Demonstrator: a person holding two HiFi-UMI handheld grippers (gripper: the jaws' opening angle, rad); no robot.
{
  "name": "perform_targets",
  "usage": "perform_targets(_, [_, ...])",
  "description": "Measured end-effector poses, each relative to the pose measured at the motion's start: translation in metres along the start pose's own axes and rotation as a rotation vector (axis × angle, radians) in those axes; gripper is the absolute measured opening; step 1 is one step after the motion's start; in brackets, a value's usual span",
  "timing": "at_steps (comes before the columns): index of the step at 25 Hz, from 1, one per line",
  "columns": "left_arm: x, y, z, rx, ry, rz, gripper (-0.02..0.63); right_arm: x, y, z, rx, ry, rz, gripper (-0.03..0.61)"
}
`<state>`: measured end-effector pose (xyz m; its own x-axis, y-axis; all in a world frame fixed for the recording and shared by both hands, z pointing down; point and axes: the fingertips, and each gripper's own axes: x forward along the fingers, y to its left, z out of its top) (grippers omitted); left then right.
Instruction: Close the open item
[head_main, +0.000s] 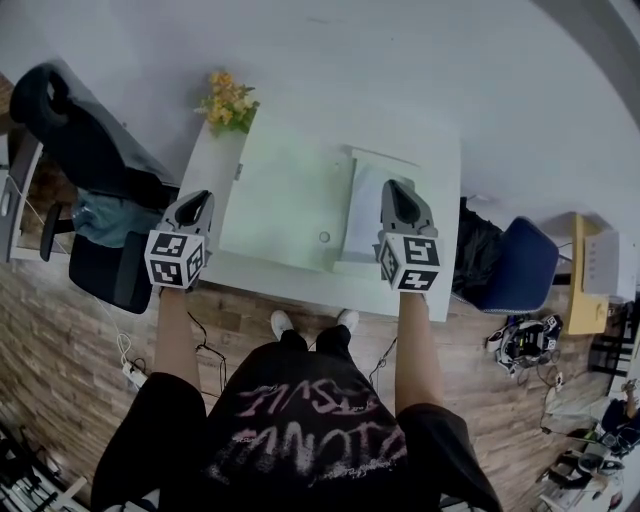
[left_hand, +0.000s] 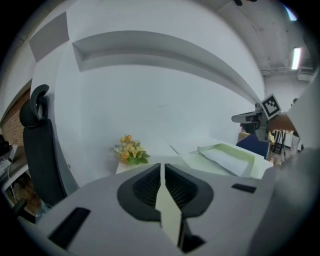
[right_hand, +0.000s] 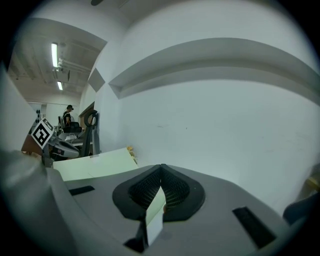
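Observation:
A pale green flat box lies open on the white table (head_main: 440, 160). Its lid (head_main: 285, 205) is folded out to the left, and the tray (head_main: 375, 210) on the right holds a white sheet. My left gripper (head_main: 200, 198) hovers by the table's front left corner, shut and empty. My right gripper (head_main: 397, 188) hangs over the tray's front part, also shut on nothing. The left gripper view shows the open tray (left_hand: 225, 157) ahead to the right, past its own closed jaws (left_hand: 161, 165). In the right gripper view the lid (right_hand: 95, 162) lies to the left of the gripper (right_hand: 161, 167).
A small bunch of yellow flowers (head_main: 228, 100) stands at the table's far left corner. To the left of the table is a black office chair (head_main: 90, 150), and a blue chair (head_main: 520, 265) is at its right. The white wall runs behind.

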<state>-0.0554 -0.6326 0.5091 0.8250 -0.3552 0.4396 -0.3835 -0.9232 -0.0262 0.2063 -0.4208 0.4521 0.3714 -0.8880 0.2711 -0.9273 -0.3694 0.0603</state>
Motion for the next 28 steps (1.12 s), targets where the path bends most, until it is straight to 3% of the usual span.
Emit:
perform_targets(4, [0.013,-0.007,-0.007,0.005,0.025,-0.051,0.08,-0.003,-0.005,-0.01,0.004,0.022,-0.019,0.009])
perform_targets(8, [0.02,-0.017,-0.008,0.006,0.019,-0.092,0.084,-0.009,-0.009,-0.022,0.008,0.04,-0.038,0.009])
perform_targets(14, [0.023,-0.041,0.013,-0.045,-0.06,-0.173,0.089,-0.023,-0.024,-0.027,0.022,0.044,-0.067,0.009])
perform_targets(28, [0.044,-0.146,0.062,0.067,-0.111,-0.352,0.089,-0.081,-0.086,-0.045,0.074,0.026,-0.159,0.009])
